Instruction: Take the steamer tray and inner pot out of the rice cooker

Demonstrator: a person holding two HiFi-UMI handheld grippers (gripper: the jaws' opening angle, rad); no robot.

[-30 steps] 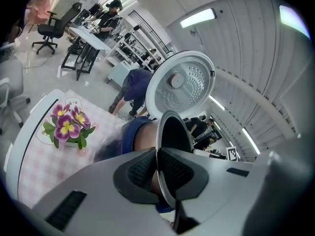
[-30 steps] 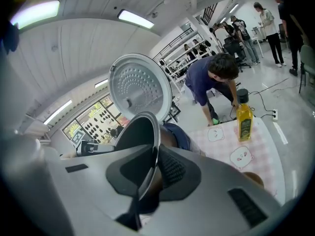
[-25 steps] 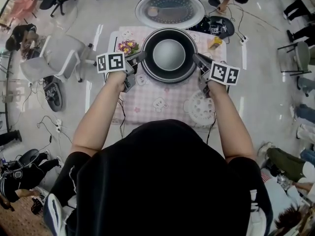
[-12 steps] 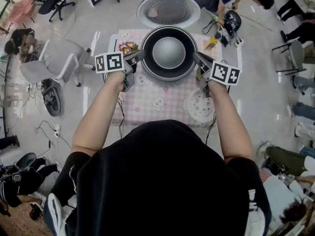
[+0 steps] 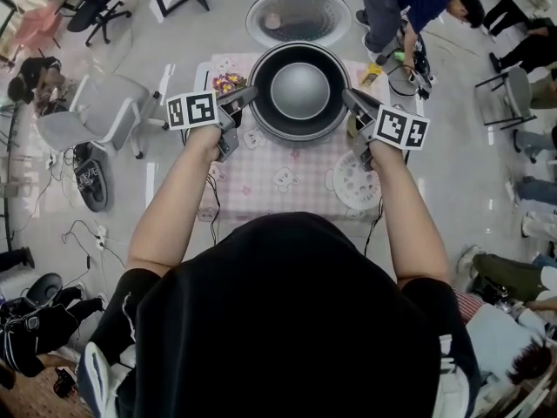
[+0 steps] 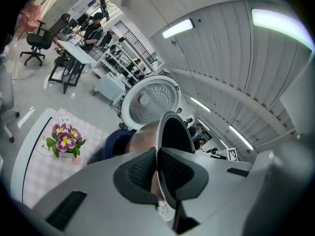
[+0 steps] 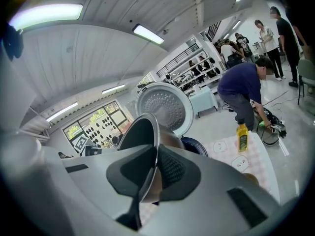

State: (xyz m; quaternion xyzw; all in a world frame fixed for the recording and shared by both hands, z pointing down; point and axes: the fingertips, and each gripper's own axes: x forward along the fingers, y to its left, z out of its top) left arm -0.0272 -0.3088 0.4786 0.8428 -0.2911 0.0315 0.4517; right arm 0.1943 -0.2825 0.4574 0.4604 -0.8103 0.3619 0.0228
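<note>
Above the far edge of the worktop (image 5: 287, 159), the inner pot (image 5: 298, 91) appears lifted out of the rice cooker (image 5: 300, 14). The left claw (image 5: 248, 96) and right claw (image 5: 351, 101) clamp opposite sides of its rim. The steamer tray (image 5: 357, 187) already lies by the worktop's near-right corner, so only setting the pot down seems left.

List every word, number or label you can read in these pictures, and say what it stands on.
No readable words or numbers anywhere.
Left gripper and right gripper, marker cubes: black-and-white square patterns only, no letters.
Yellow bottle: label too small to read.
</note>
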